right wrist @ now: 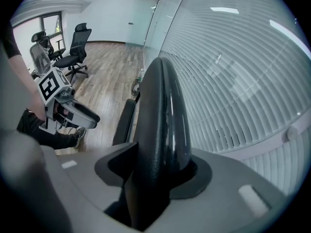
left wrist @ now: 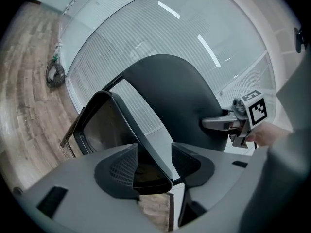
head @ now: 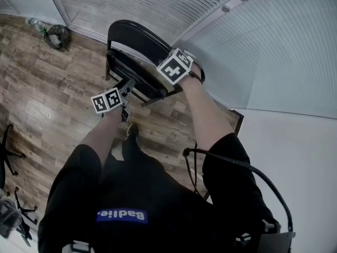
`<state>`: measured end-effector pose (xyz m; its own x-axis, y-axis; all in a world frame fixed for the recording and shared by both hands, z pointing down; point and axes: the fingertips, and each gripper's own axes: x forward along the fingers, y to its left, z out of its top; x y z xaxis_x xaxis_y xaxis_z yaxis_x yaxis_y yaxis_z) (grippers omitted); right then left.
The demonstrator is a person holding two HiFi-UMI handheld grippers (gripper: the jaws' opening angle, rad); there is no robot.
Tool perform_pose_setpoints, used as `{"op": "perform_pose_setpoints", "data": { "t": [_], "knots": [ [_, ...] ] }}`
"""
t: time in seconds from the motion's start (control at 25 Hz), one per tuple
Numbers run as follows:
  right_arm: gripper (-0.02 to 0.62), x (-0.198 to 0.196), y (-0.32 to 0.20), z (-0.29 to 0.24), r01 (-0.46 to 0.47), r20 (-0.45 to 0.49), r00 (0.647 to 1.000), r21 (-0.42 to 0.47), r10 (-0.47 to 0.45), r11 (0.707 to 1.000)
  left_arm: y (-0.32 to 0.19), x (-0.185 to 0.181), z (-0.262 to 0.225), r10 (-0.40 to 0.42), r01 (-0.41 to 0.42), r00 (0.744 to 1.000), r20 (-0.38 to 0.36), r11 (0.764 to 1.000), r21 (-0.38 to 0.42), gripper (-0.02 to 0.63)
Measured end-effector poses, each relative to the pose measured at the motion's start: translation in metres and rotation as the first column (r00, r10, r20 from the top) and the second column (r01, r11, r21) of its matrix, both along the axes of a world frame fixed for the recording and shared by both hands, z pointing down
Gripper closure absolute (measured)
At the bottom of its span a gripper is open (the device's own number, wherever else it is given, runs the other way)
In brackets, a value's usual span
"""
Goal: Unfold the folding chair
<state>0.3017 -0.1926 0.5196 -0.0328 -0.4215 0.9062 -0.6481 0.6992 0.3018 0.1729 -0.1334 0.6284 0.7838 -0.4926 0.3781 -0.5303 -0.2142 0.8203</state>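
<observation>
Head view gives us the folding chair [head: 138, 38] at twelve o'clock from our feet. It stands on the wood floor [head: 47, 104], close against the slatted glass wall [head: 158, 4].

Our right gripper [right wrist: 155, 166], at about one o'clock, points steeply down onto the backrest [right wrist: 160, 101]. In the right gripper view its jaws are clamped on the backrest's rim, with both pads pressed to the black shell.

Our left gripper [left wrist: 154, 164], at eleven o'clock and lower, reaches nearly level to the seat [left wrist: 104, 125]. In the left gripper view its jaws stand parted with the seat's corner between them. The edge lies close to the pad at nine o'clock and a gap shows before the pad at three o'clock, so we have no grip there.

The seat stands away from the backrest, with the wall showing between the two. A bottle [head: 35, 23] lies by the wall at ten o'clock, well apart from the chair.
</observation>
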Motion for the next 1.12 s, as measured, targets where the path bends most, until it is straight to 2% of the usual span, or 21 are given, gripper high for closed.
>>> {"op": "perform_pose_setpoints", "data": {
  "t": [0.24, 0.6, 1.12],
  "knots": [
    [0.405, -0.003, 0.004, 0.002, 0.001, 0.000, 1.000, -0.005, -0.001, 1.000, -0.010, 0.008, 0.016, -0.038, 0.038, 0.999, -0.015, 0.998, -0.042, 0.403],
    [0.403, -0.004, 0.006, 0.000, 0.005, -0.010, 1.000, 0.009, -0.005, 1.000, -0.023, 0.019, 0.040, -0.075, 0.075, 0.997, 0.002, 0.993, -0.093, 0.403],
    [0.403, -0.012, 0.012, -0.002, 0.008, -0.016, 1.000, 0.016, -0.008, 1.000, -0.047, 0.025, 0.062, -0.173, 0.169, 0.985, -0.014, 0.974, -0.153, 0.403]
  ]
}}
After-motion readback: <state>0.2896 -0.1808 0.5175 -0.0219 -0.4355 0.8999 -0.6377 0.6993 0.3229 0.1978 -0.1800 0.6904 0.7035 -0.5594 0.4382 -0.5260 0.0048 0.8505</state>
